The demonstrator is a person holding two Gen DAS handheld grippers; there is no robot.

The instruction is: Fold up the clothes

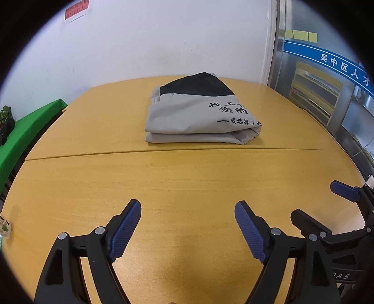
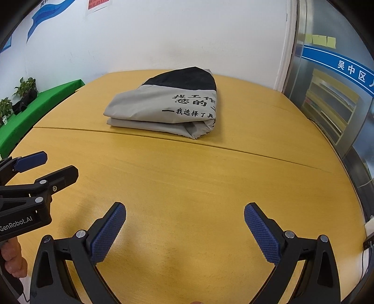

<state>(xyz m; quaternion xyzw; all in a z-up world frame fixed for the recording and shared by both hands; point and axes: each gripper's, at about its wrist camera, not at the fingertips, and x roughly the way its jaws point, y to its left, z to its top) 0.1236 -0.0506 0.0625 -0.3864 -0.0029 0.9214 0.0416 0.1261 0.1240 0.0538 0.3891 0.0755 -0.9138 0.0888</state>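
Both grippers, left gripper [image 1: 188,208] and right gripper [image 2: 184,210], wide apart, empty, well short of folded garment [image 1: 198,112].

My fingers [image 1: 127,230] are black plastic faced with ribbed dark-blue pads, on both the left gripper [image 1: 188,230] and the right gripper [image 2: 184,232]. The worktop [image 1: 163,182] under me is honey-yellow wood grain, crossed by one thin darker seam. The folded garment [image 1: 198,112] is light grey with a black panel at its far end and black printed characters on top. Beyond it the wall [image 1: 152,35] is white, carrying a red notice [image 1: 77,9]. A bright green cloth [image 1: 25,133] covers the surface to the left.
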